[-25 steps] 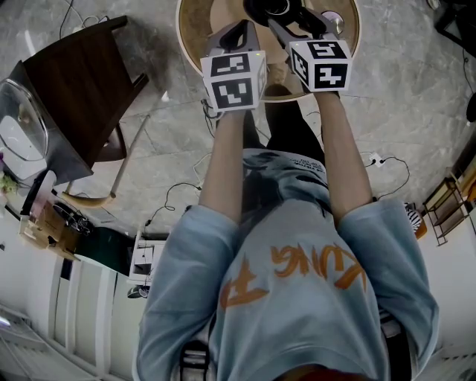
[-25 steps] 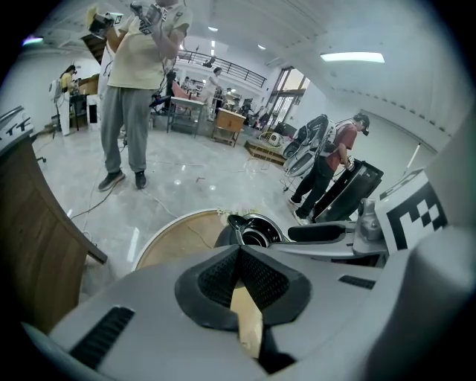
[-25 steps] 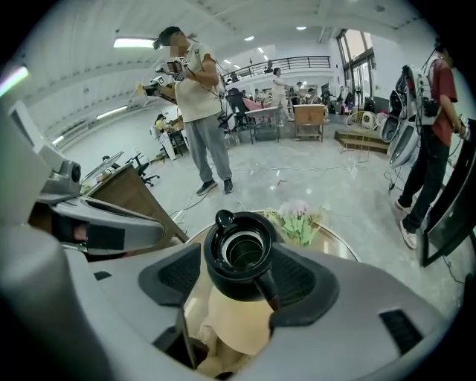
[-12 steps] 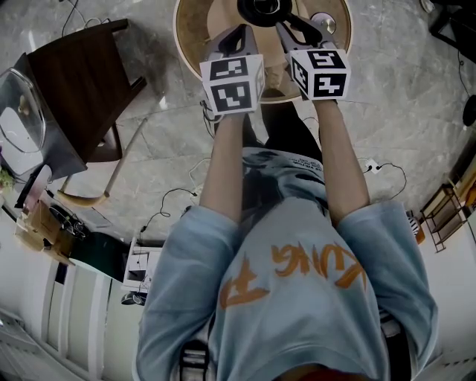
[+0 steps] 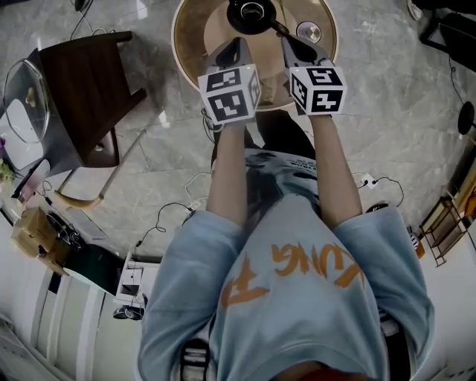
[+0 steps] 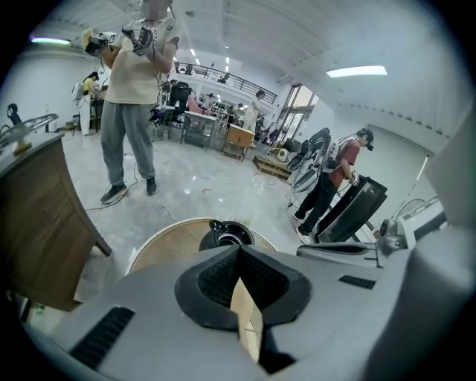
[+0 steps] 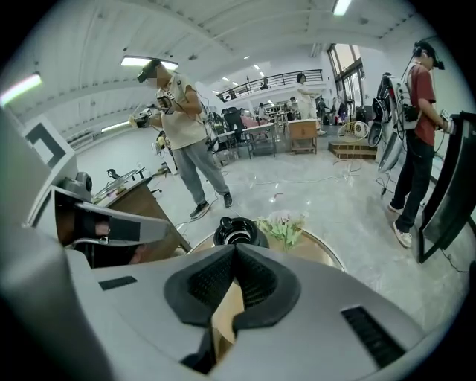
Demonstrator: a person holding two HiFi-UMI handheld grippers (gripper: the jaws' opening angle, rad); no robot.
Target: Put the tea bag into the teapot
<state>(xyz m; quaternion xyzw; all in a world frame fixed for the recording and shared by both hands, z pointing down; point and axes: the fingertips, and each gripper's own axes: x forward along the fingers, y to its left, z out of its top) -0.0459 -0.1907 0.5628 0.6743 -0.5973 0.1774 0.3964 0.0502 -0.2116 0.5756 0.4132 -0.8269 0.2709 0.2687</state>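
A black teapot (image 5: 249, 13) stands open-topped at the far side of the round wooden table (image 5: 195, 30). It shows in the left gripper view as the teapot (image 6: 225, 234) and in the right gripper view as the teapot (image 7: 238, 231), just beyond each gripper's tips. My left gripper (image 5: 239, 45) is shut with nothing between its pads, and its jaws meet in the left gripper (image 6: 239, 250). My right gripper (image 5: 287, 42) is shut too, its tips touching in the right gripper (image 7: 236, 248) with nothing held. No tea bag shows in any view.
A small round silver object (image 5: 307, 31) lies on the table right of the teapot, and a green sprig (image 7: 283, 227) lies beside it. A dark wooden chair (image 5: 82, 89) stands to the left. Cables (image 5: 175, 197) cross the marble floor. Several people (image 6: 134, 97) stand around the hall.
The right gripper's jaws have gone from spread wide to shut. The head view has tilted, so more of the table and the whole teapot now show.
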